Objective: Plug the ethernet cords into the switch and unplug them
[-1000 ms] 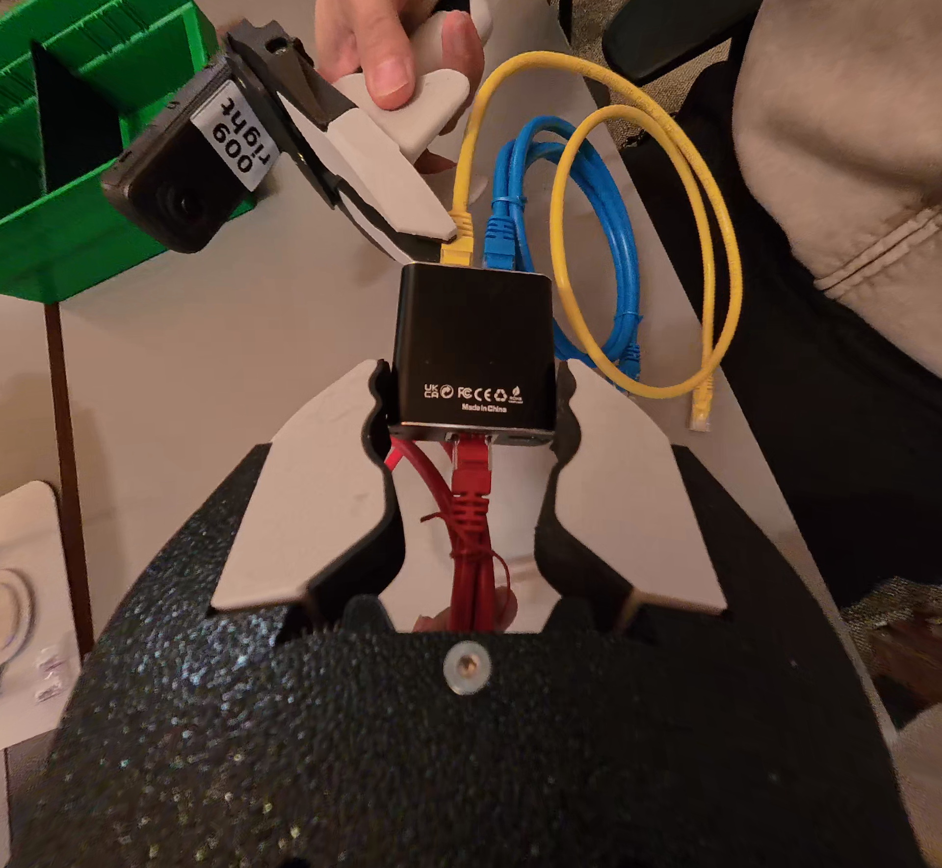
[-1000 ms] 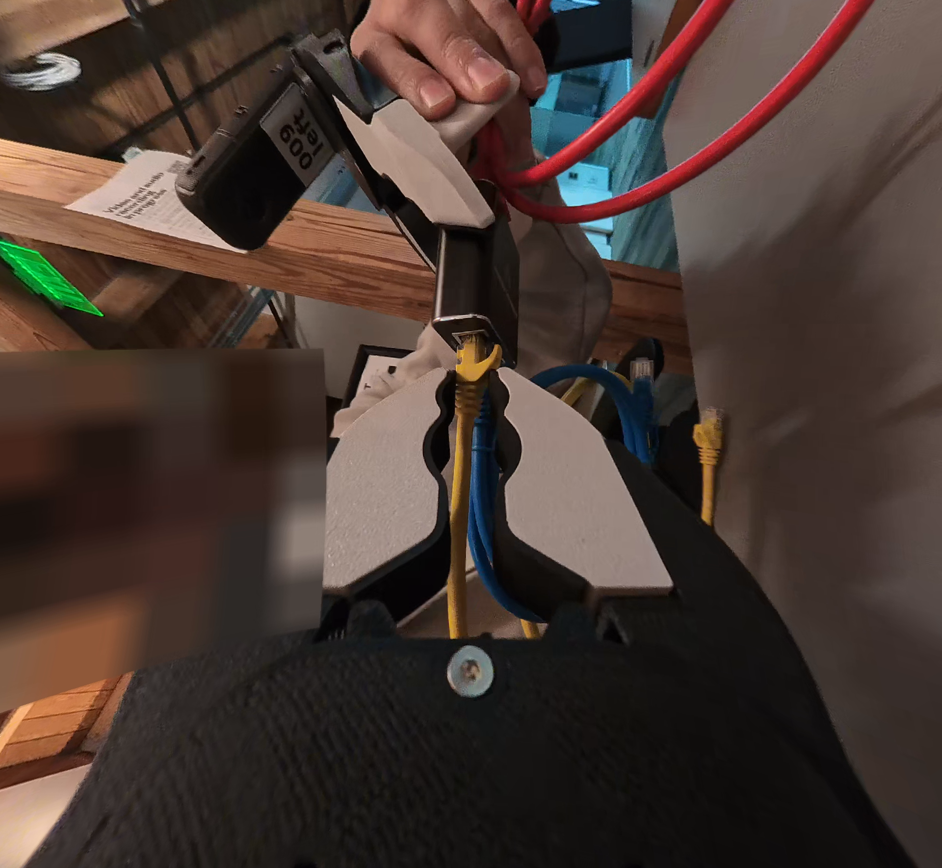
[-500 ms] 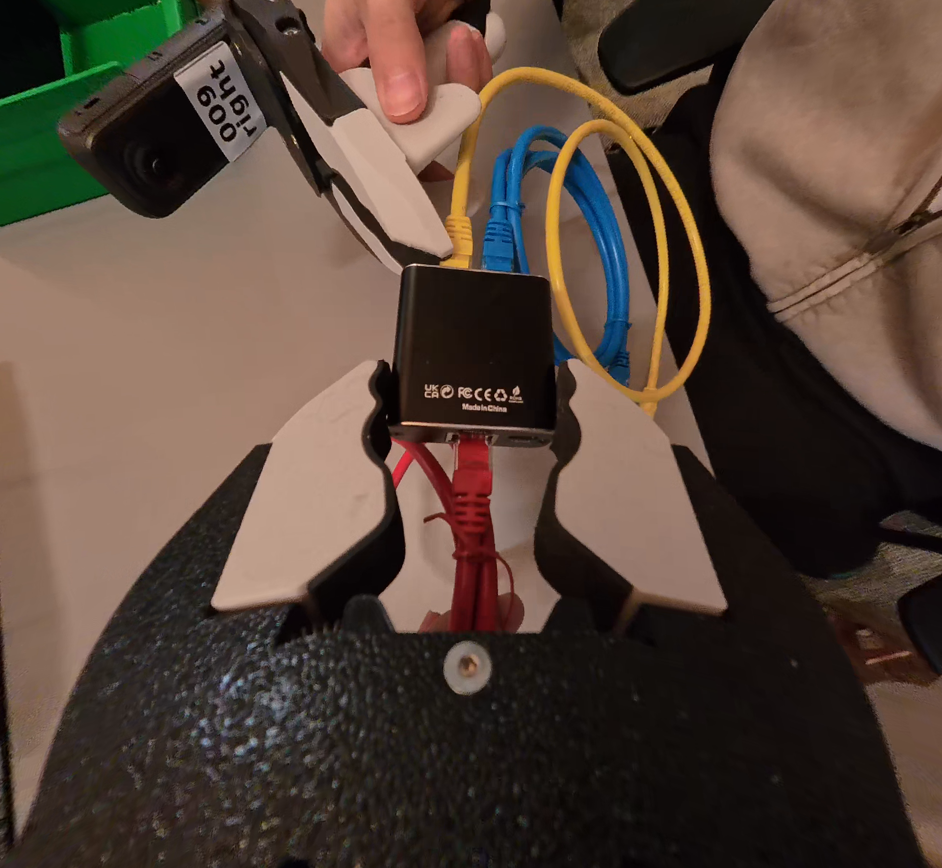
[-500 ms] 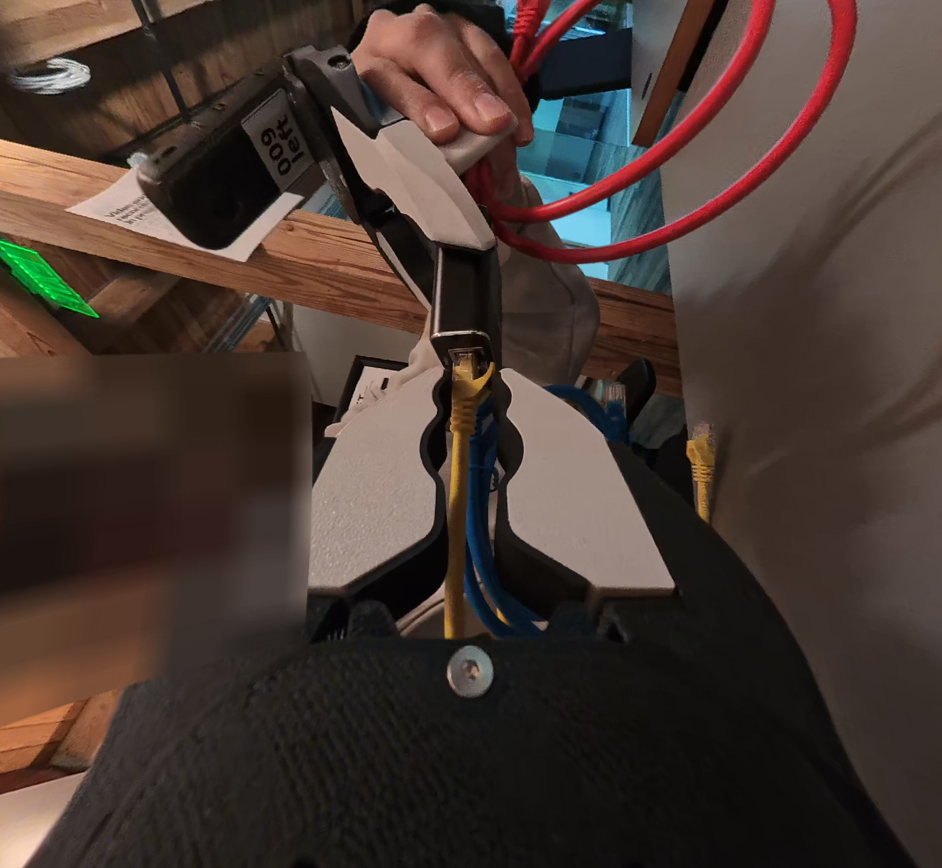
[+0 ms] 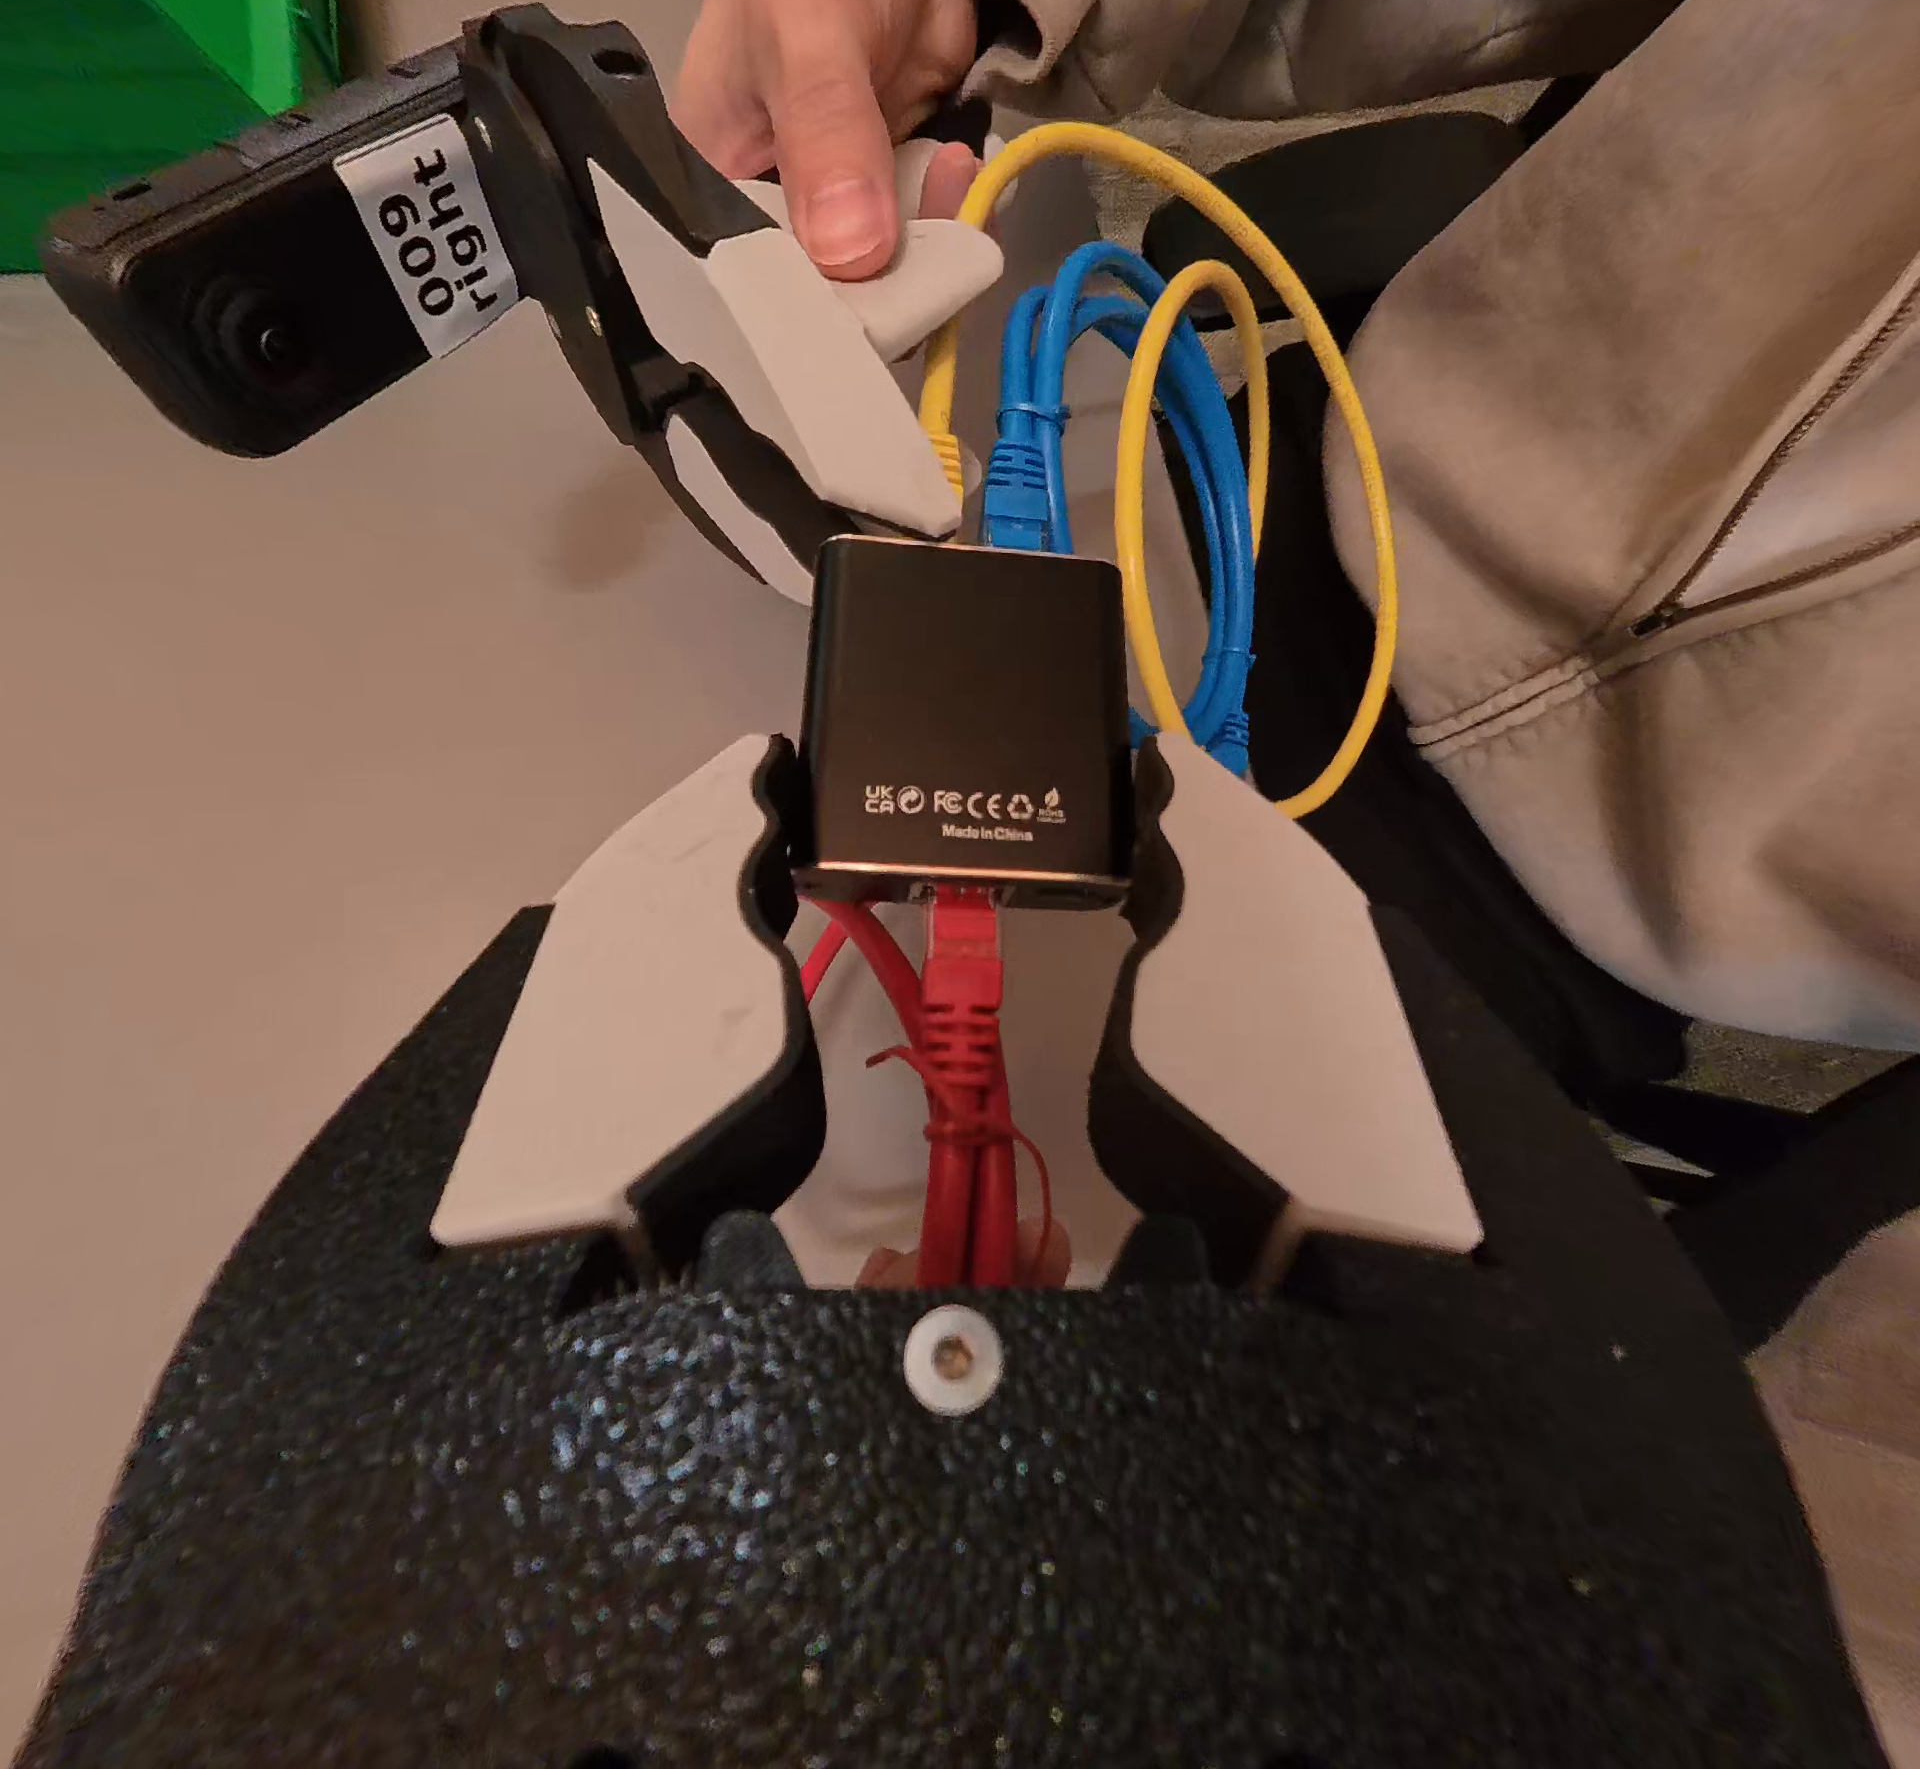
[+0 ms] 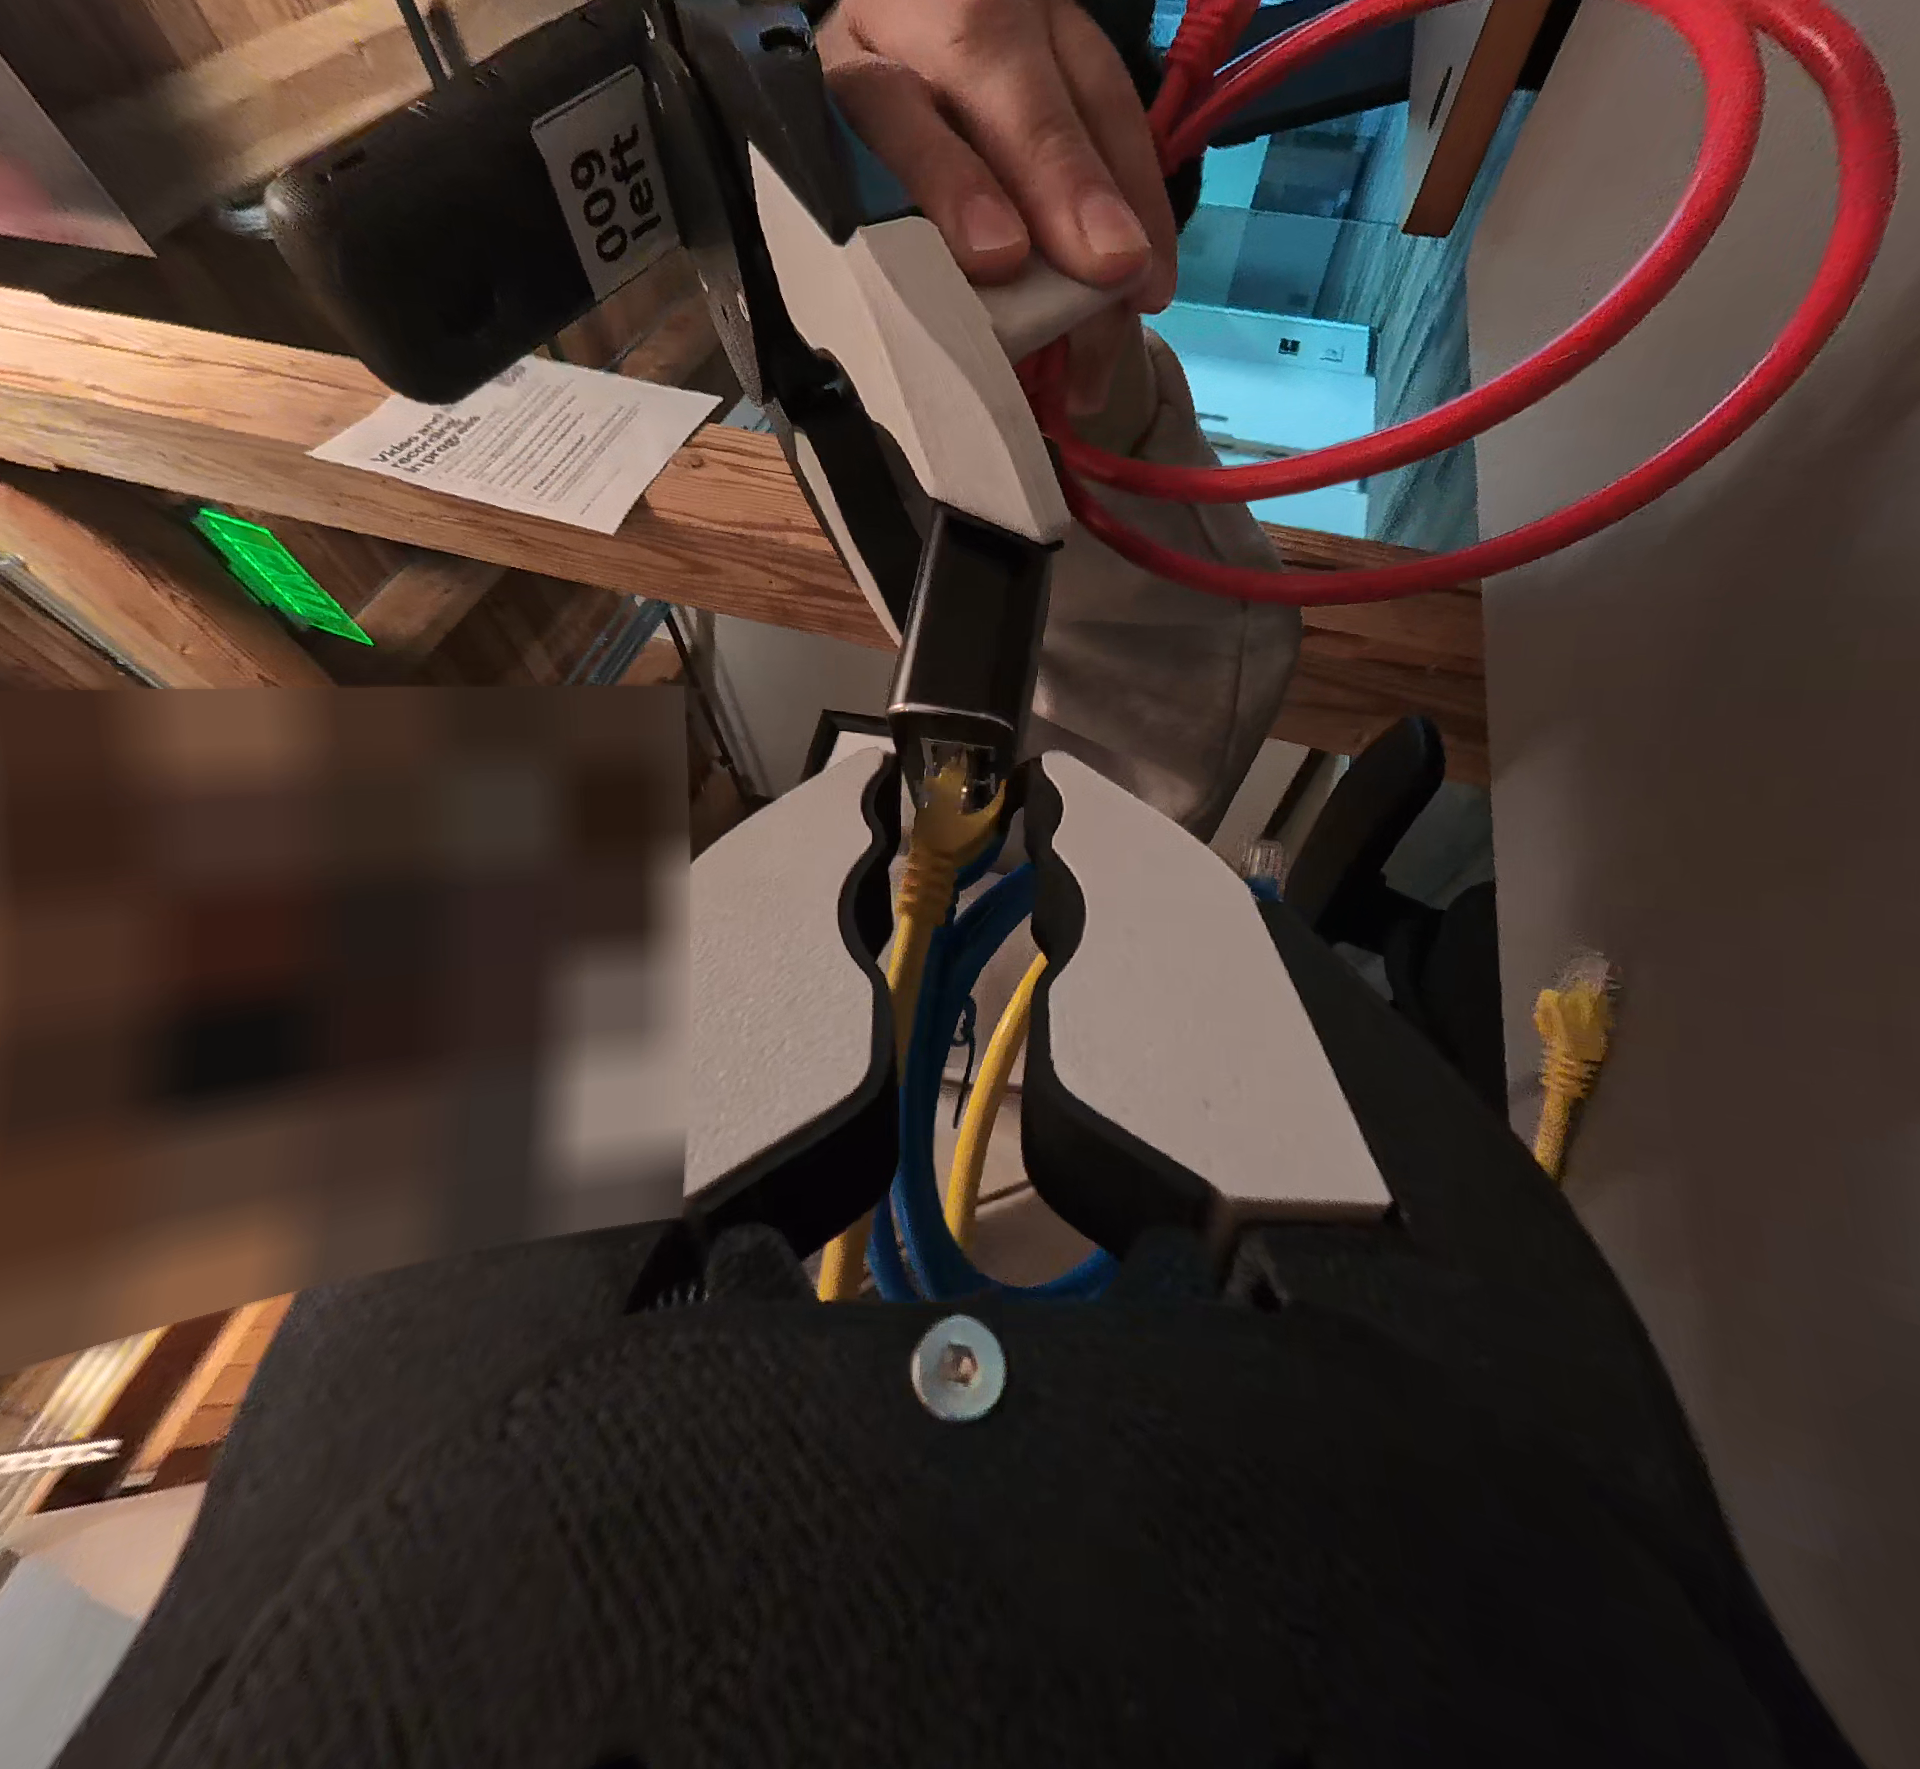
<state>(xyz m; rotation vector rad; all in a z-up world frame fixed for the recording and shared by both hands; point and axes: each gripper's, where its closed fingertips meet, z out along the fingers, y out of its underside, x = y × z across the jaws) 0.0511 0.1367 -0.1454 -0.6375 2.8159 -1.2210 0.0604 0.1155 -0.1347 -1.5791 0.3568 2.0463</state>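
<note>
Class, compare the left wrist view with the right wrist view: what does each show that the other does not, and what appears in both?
Only the left wrist view shows the green bin, the blue plug seated in the switch and the red plug at its near end.

Only the right wrist view shows the wooden beam, a paper sheet and the red cord's loops.

Both show the black switch held by the left gripper, and the right gripper around the yellow plug.

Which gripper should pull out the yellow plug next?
Right, most likely. The right gripper already has its jaws around the yellow plug at the switch. The left gripper is busy clamping the switch, so it should just hold steady.
</note>
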